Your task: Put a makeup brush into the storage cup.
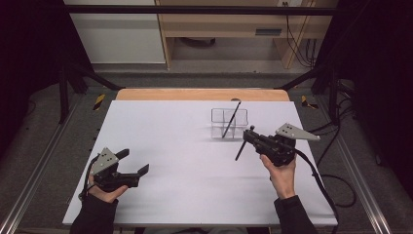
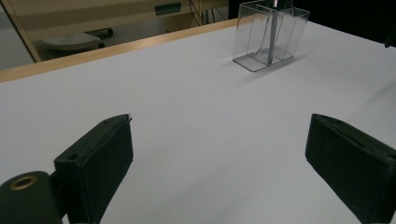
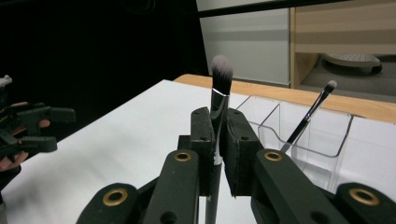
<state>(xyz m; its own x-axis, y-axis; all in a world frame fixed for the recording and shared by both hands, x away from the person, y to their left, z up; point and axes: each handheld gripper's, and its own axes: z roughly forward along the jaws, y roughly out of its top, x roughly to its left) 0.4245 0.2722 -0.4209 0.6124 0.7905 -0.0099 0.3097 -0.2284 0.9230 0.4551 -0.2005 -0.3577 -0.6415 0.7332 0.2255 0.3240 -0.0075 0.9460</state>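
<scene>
Meanwhile, clamped between the closed jaws of the right gripper point(image 1: 249, 137), near the desk's point(image 1: 160, 131) right edge: a makeup brush point(image 3: 217, 112), bristles up in the right gripper view, handle slanting down toward the white surface in the high view. Just beyond, toward the far edge and right of centre: a clear divided organizer point(image 1: 229, 123), holding a second, thinner brush point(image 1: 231, 119) that leans in one compartment. Near the front left corner: the left gripper point(image 1: 132, 163), jaws spread wide and holding nothing, hovering over bare surface, well apart from the organizer.
</scene>
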